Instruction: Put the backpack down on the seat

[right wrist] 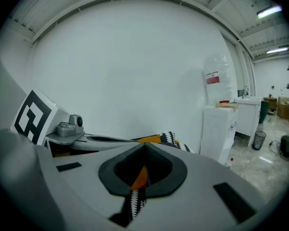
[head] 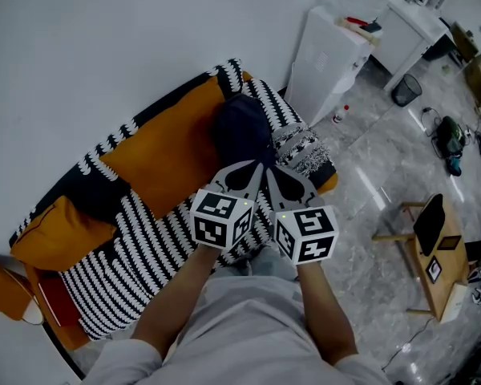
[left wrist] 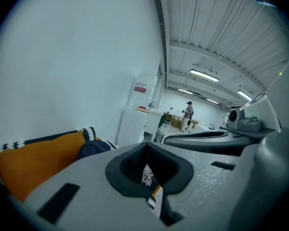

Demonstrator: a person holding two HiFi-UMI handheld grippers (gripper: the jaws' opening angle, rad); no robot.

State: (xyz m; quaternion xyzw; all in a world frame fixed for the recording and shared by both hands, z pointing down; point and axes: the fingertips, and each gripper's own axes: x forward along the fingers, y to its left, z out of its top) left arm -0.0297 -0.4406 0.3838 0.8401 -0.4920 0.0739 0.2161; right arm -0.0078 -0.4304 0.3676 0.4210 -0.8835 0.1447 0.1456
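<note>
- Loose orange cushion [head: 60, 229]: lies at the left end of the sofa [head: 144, 243], on its black-and-white striped seat.
- Orange back cushion [head: 170, 147]: leans along the sofa's backrest, mid-length.
- Backpack [head: 242, 128]: a dark blue, rounded bag. It rests on the sofa seat near the right end and leans against the backrest. It appears already set down, with neither tool touching it.
- Handling estimate:
  - The bag looks like soft fabric, so it is likely to sag and fold when lifted rather than hold its shape.
  - Its weight cannot be judged.
  - Nothing about it looks fragile or slippery.
  - A top loop or shoulder strap would be the best place to grip, but neither can be made out. Failing that, pinch a gathered fold at the upper edge.
- Left gripper [head: 251, 169]: level with the sofa's front edge and aimed at the backpack. The jaws are fully together with nothing between them; only sofa pattern shows through the gap behind the tips.
- Right gripper [head: 276, 175]: just beside the left one, over the same front edge. Its jaws also meet and it is empty.
- White cabinet [head: 327, 58]: stands just past the sofa's right end.
</note>
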